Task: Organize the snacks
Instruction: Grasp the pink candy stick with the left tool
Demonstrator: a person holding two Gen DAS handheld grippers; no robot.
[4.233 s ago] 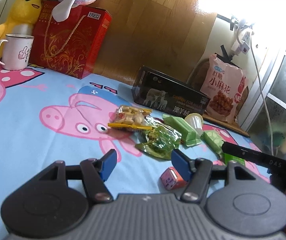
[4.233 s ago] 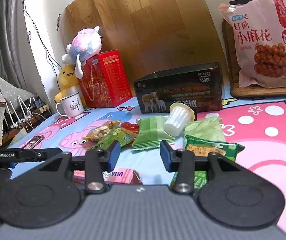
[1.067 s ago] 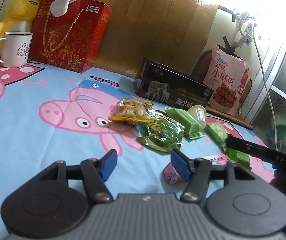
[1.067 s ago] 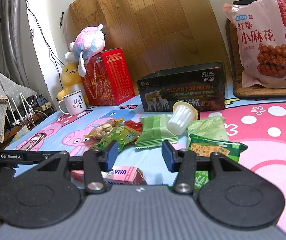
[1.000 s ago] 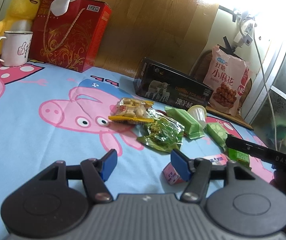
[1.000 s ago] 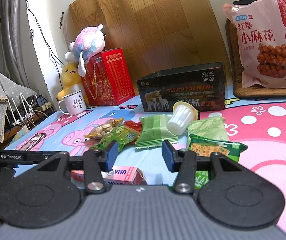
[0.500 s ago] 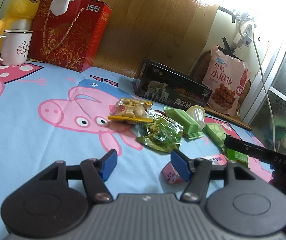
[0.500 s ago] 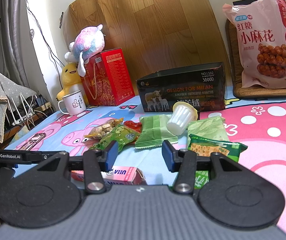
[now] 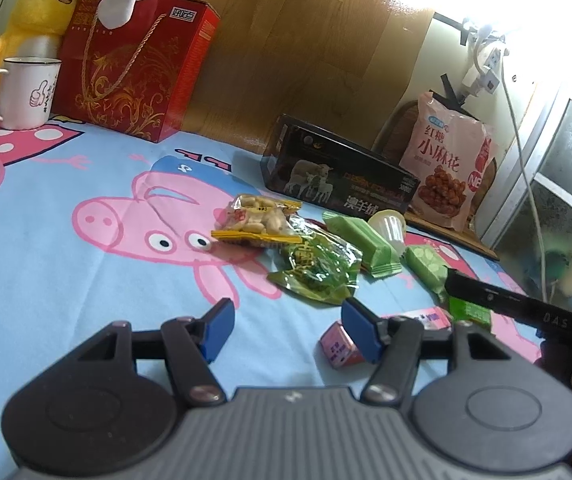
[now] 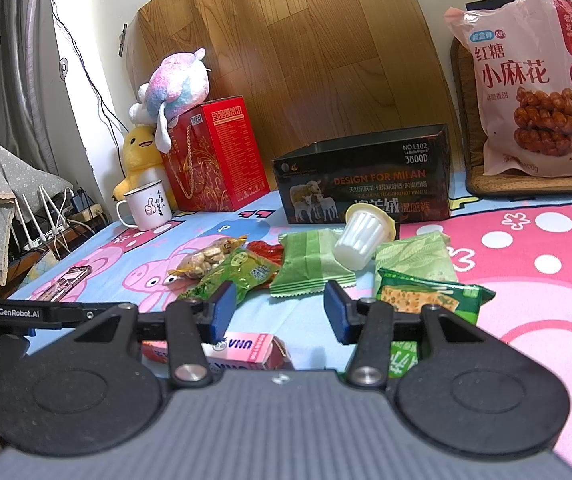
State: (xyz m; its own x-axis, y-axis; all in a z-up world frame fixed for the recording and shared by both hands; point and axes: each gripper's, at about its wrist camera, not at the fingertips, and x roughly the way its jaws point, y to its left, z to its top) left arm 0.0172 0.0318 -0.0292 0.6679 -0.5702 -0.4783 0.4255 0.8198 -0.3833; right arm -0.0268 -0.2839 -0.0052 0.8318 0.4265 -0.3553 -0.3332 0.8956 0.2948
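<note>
Blue cartoon-pig sheet [image 9: 46, 264] underfoot, wooden board [image 9: 293, 40] leaning on the wall behind

Left wrist view: left gripper [image 9: 286, 318] hanging over bare sheet, blue pads well apart, nothing between them. Scattered snacks ahead and to the right: peanut packet [image 9: 256, 220], dark green crinkly packet [image 9: 317, 268] touching it, light green wafer pack [image 9: 361, 240], white jelly cup [image 9: 387, 228] on its side, pink carton [image 9: 339, 346] lying just beside the right-hand pad, half hidden by it. Black open box [image 9: 341, 184] farther back, well apart from the pads; likely the bin for sorting. Red gift box [image 9: 134, 68], mug [image 9: 26, 92] and yellow plush [image 9: 34, 20] off at far left

Right wrist view: right gripper [image 10: 276, 312] likewise with fingers spread and holding nothing. Pink carton [image 10: 246, 350] low under the left-hand finger, partly covered. Green cracker pack [image 10: 429, 300] just behind the right-hand pad; light green wafer pack [image 10: 309, 264] straight ahead between the pads, jelly cup [image 10: 361, 240] resting against it, black open box [image 10: 365, 176] behind. Big pink bag [image 10: 533, 84] propped at the back right

Handling, as a judgement: all light; foil packets soft, slippery, crushable inside, so best pinched at a sealed edge. Carton stiff, fine across its narrow faces. Cup thin-walled, prone to rolling, best taken across the ribbed body
</note>
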